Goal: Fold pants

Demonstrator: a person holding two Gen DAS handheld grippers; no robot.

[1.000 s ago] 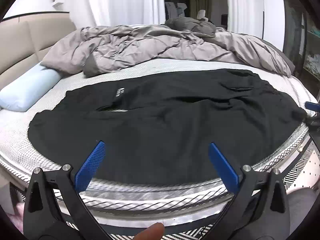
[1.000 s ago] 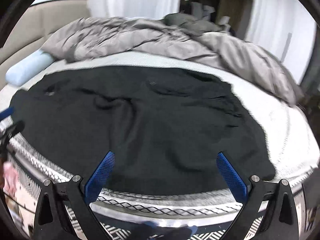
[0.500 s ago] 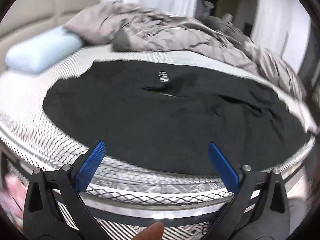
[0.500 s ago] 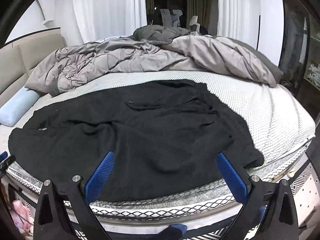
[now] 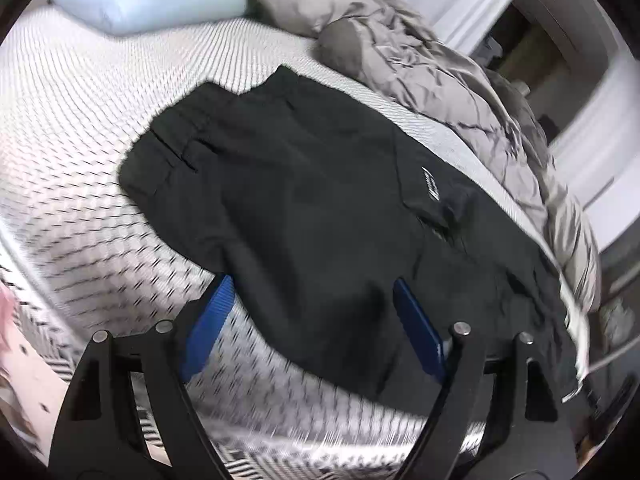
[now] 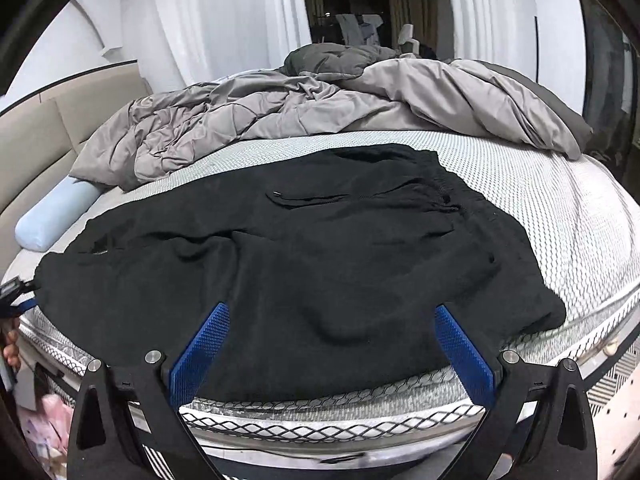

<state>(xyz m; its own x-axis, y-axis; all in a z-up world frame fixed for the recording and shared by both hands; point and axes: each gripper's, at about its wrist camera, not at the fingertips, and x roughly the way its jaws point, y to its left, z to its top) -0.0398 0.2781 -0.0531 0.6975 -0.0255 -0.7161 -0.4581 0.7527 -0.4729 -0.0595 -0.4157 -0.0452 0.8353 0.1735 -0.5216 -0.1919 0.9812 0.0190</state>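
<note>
Black pants [image 6: 312, 264] lie spread across the near side of the bed, wrinkled, with the waistband at the right and the leg ends at the left. In the left wrist view the pants [image 5: 320, 208] show a small white logo and the leg hem. My left gripper [image 5: 312, 300] is open, low over the hem end, with the near edge of the cloth between its blue pads. My right gripper [image 6: 328, 324] is open just above the near edge of the pants, holding nothing. The left gripper [image 6: 16, 300] shows at the far left edge of the right wrist view.
A rumpled grey duvet [image 6: 320, 108] is heaped along the far side of the mattress [image 6: 560, 216]. A light blue bolster pillow [image 6: 56, 216] lies at the left by the beige headboard. White curtains hang behind. The mattress edge and patterned bed base run below the grippers.
My left gripper has swung left and down toward the leg-end of the pants, tilting its view. My right gripper has moved slightly closer to the near edge. Both stay open.
</note>
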